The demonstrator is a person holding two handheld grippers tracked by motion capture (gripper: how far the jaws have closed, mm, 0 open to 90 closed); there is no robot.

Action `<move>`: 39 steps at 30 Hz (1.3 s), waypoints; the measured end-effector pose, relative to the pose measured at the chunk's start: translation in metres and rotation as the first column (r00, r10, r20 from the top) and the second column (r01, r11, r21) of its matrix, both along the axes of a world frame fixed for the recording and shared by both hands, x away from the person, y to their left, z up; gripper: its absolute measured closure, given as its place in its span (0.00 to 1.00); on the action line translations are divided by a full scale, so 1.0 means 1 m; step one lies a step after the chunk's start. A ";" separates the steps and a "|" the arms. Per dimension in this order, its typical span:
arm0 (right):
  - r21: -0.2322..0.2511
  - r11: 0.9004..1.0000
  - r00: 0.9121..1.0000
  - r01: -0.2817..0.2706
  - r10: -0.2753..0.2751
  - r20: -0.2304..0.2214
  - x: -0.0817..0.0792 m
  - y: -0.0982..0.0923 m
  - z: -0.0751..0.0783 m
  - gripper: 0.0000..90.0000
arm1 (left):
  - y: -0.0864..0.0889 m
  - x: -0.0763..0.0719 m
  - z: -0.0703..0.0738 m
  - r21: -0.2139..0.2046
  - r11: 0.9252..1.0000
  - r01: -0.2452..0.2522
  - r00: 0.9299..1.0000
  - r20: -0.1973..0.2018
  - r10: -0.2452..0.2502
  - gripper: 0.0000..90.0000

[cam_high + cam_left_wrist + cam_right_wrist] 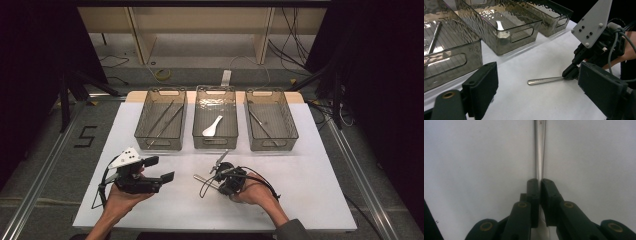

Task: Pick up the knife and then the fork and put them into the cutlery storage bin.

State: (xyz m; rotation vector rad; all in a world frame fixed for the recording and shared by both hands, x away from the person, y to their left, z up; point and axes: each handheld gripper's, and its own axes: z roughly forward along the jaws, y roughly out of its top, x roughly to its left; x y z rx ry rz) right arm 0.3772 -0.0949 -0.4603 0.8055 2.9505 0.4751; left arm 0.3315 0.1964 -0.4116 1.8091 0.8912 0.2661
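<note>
Both tongs show in the high view: the left gripper (159,169) hovers over the white table (310,170) with jaws spread and empty, while the right gripper (216,172) pinches a metal utensil handle (200,177) lying on the table. Three trays (161,120) stand in a row beyond; one white spoon (212,127) lies in the middle one. From the left gripper view, the handle (544,80) rests flat, its far end clamped. Along the right gripper view, the pads (534,195) press together on the handle (539,150).
</note>
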 end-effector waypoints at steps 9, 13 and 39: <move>0.020 1.000 1.000 0.015 -0.015 0.011 0.003 -0.006 0.003 0.95 | 0.000 0.000 0.000 -0.004 1.000 -0.002 1.000 0.001 0.002 0.18; 0.041 0.999 1.000 0.019 -0.019 0.013 0.005 -0.010 0.005 0.95 | 0.000 0.000 0.000 -0.005 1.000 -0.002 1.000 0.001 0.002 0.18; 0.141 0.974 0.982 0.175 -0.183 0.043 0.023 -0.064 0.030 0.95 | 0.000 0.000 0.000 -0.001 1.000 0.001 1.000 -0.008 -0.001 0.18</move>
